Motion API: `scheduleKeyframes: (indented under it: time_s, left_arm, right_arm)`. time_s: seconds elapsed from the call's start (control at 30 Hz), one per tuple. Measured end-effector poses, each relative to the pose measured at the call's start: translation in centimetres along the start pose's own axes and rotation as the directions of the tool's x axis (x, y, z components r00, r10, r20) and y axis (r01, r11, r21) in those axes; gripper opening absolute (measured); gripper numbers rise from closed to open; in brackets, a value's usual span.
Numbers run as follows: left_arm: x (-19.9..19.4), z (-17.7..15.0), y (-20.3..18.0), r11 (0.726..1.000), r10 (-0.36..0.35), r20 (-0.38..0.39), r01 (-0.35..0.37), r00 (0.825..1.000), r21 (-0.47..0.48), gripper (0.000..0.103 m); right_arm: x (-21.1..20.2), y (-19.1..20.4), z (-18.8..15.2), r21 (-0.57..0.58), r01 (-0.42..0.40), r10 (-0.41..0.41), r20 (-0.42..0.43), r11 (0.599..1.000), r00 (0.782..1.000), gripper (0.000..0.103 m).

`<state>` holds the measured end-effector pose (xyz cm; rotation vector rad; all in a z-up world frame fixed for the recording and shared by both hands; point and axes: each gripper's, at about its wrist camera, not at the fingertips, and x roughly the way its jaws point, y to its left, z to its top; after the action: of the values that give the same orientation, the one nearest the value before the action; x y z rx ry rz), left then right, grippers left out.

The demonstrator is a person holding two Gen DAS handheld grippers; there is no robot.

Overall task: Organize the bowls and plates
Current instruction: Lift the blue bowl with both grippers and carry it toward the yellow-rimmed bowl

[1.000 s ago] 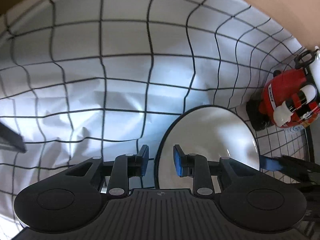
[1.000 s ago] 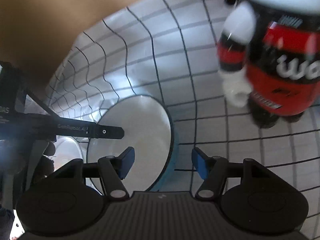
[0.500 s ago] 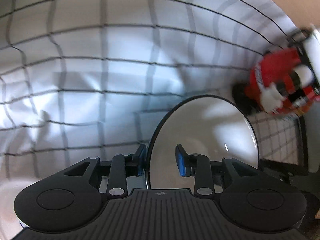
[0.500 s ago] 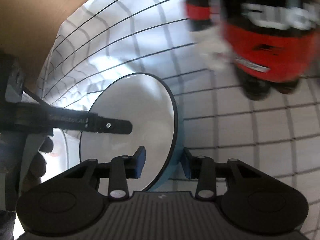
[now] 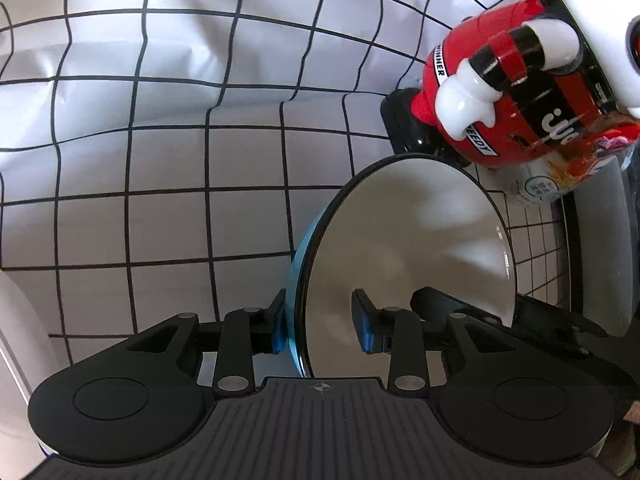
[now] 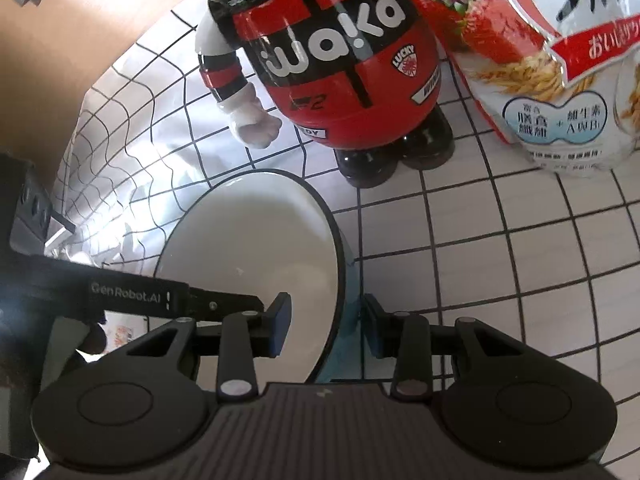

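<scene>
A bowl, white inside with a black rim and a light blue outside, sits tilted between both grippers over the black-gridded white cloth. My left gripper is shut on its near rim, one pad on the blue outer wall and one inside. Over the bowl's right side lies one of the right gripper's fingers. In the right wrist view the bowl is gripped at its right rim by my right gripper, shut. The left gripper's fingers reach in from the left. Whether the bowl touches the cloth is hidden.
A red and black figurine with white arms stands just beyond the bowl, also seen at the upper right as the figurine. A cereal bag stands to its right. A grey curved object fills the right edge. Bare wood shows past the cloth.
The right gripper's jaws, open a second ago, have shut on the bowl's rim. Both grippers and the bowl have moved closer to the figurine and the bag.
</scene>
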<state>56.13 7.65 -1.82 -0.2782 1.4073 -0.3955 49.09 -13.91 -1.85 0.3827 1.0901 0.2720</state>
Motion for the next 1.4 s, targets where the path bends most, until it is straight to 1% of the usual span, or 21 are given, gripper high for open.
scheduleKeyframes:
  time_s: [0.13,0.4,0.43,0.53,0.6,0.77,0.87,0.9,0.93,0.97,1.1,1.13,1.23,1.37,1.4]
  left_arm:
    - [1.5,-0.4,0.7,1.000,-0.013,0.007,0.014,1.000,-0.028,0.034]
    - [4.5,-0.5,2.4,0.992,-0.068,-0.011,0.067,0.998,-0.107,0.034]
    - [4.6,-0.5,2.7,0.991,-0.073,-0.011,0.072,0.997,-0.110,0.034]
    - [5.5,-0.6,2.9,0.991,-0.079,-0.013,0.077,0.997,-0.106,0.034]
    - [5.9,-0.6,2.8,0.993,-0.077,-0.017,0.075,0.997,-0.094,0.034]
    - [7.3,-0.4,2.2,0.994,-0.074,-0.030,0.072,0.997,-0.081,0.034]
    - [7.2,-0.1,2.1,0.995,-0.066,-0.033,0.064,0.997,-0.074,0.034]
    - [6.3,-0.3,2.4,0.995,-0.065,-0.032,0.062,0.997,-0.073,0.034]
    - [6.3,-0.5,1.7,0.996,-0.061,-0.030,0.058,0.998,-0.071,0.034]
    - [6.2,0.1,1.4,0.996,-0.056,-0.029,0.054,0.998,-0.069,0.034]
    - [5.1,1.0,-0.1,0.998,-0.030,-0.019,0.028,0.999,-0.062,0.034]
    - [3.8,0.8,0.3,0.998,-0.024,-0.016,0.023,1.000,-0.062,0.034]
    - [3.6,0.8,0.0,0.997,-0.013,-0.016,0.012,1.000,-0.070,0.034]
    - [3.2,0.8,0.0,0.996,-0.021,-0.016,0.019,1.000,-0.082,0.034]
    - [2.6,0.6,0.1,0.996,-0.023,-0.015,0.022,1.000,-0.084,0.034]
  right_arm:
    - [0.7,0.0,0.2,0.003,0.017,-0.017,-0.020,1.000,1.000,0.038]
    - [1.0,-0.9,0.7,0.056,-0.032,0.034,-0.035,0.998,0.999,0.040]
    - [1.0,-1.0,0.8,0.062,-0.037,0.040,-0.035,0.997,0.999,0.040]
    - [0.9,-1.3,0.8,0.077,-0.057,0.060,-0.037,0.995,0.997,0.045]
    - [1.0,-1.3,0.9,0.080,-0.061,0.064,-0.039,0.995,0.997,0.045]
    - [1.1,-0.7,0.9,0.039,-0.049,0.050,-0.036,0.998,0.998,0.045]
    - [1.2,-0.2,0.8,-0.003,-0.039,0.039,-0.038,0.999,0.999,0.045]
    - [1.3,-0.1,0.8,-0.014,-0.038,0.037,-0.038,0.999,0.999,0.045]
    - [1.3,0.0,0.8,-0.022,-0.038,0.037,-0.039,0.999,0.999,0.045]
    - [1.3,0.1,0.8,-0.028,-0.039,0.038,-0.039,0.999,0.999,0.045]
    - [1.4,0.0,0.7,-0.029,-0.048,0.046,-0.038,0.998,0.998,0.045]
    - [1.4,-0.1,0.7,-0.028,-0.050,0.049,-0.037,0.998,0.998,0.045]
    - [1.4,-0.1,0.7,-0.026,-0.054,0.053,-0.036,0.998,0.998,0.045]
    - [1.4,-0.2,0.7,-0.027,-0.056,0.055,-0.036,0.998,0.998,0.045]
    - [1.4,-0.1,0.7,-0.027,-0.056,0.055,-0.036,0.998,0.998,0.045]
